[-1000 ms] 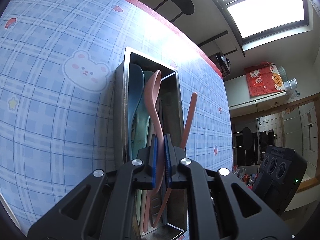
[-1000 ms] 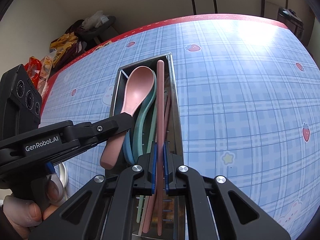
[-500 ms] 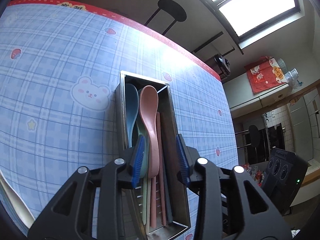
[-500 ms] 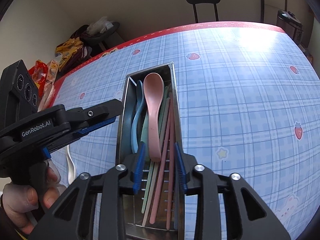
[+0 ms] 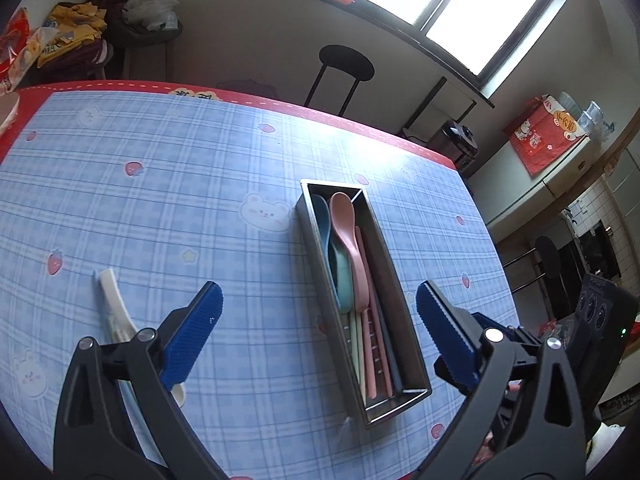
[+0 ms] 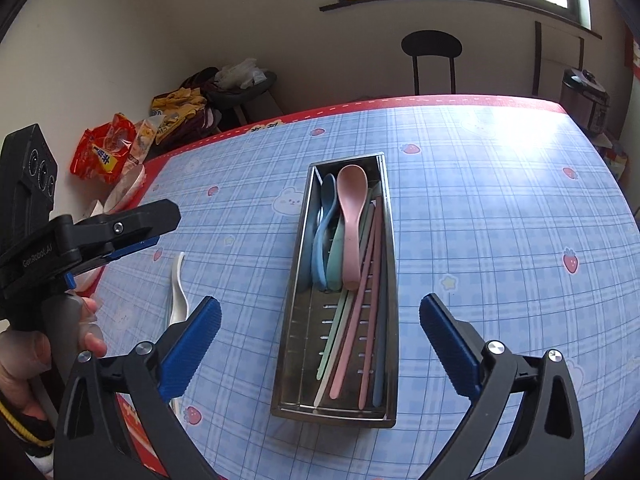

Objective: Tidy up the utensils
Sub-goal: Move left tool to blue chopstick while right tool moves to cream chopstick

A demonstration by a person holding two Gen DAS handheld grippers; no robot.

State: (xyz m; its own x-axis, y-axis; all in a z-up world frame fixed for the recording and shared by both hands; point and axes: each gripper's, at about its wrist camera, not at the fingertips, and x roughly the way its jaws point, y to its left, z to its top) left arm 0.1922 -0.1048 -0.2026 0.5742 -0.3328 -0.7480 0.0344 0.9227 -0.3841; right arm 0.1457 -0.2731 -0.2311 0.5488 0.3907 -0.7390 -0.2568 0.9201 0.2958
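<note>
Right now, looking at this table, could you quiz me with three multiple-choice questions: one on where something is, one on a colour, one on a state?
1. Where does the white spoon lie?
A. In the tray
B. On the tablecloth, left of the tray
C. On the chair

2. What colour is the spoon on top in the tray?
A. Pink
B. Yellow
C. Black

3. What does the right gripper hold?
A. A chopstick
B. The pink spoon
C. Nothing

Answers:
1. B: it rests on the tablecloth, apart from the tray's left wall.
2. A: the pink spoon lies over the blue and green ones.
3. C: its jaws are opening, with nothing between them; the tray sits well below.
</note>
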